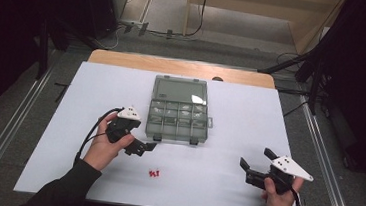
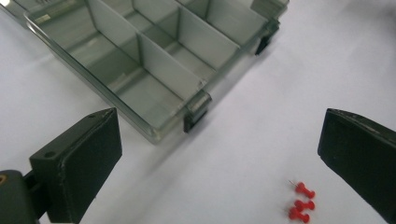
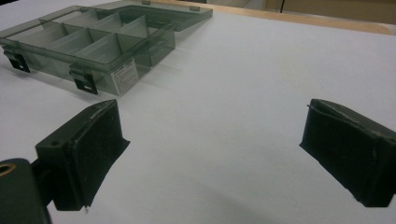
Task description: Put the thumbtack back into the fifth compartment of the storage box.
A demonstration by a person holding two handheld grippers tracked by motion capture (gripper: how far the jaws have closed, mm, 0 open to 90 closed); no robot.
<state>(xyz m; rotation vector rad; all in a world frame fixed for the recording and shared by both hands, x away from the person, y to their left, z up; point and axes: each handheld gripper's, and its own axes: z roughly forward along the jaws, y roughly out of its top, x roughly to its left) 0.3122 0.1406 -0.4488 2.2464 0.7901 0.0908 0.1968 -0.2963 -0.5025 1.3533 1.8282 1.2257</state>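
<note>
Open organiser box on a white sheet, lid folded back, with three red pins lying together on the sheet in front of it, well apart from its front wall. The left gripper hovers just beside the box's front-left corner, between box and pins; in the left gripper view its jaws stand wide apart with nothing between them, and the pins lie low at the right, near the right-hand jaw. The right gripper sits well off to the right over bare sheet, jaws likewise wide and empty (the right gripper view shows the box far off at upper left).

The step in hand appears to be the pick-up of a pin for a compartment. To do it well, the left gripper should swing toward the pins until one lies centred between the jaws, then come down nearly to the sheet before closing. The pins touch or nearly touch (the view is too coarse to say which), so the outermost one is the safest choice, taken across its head rather than its point. The compartments seem empty, though reflections in the plastic make this uncertain.
</note>
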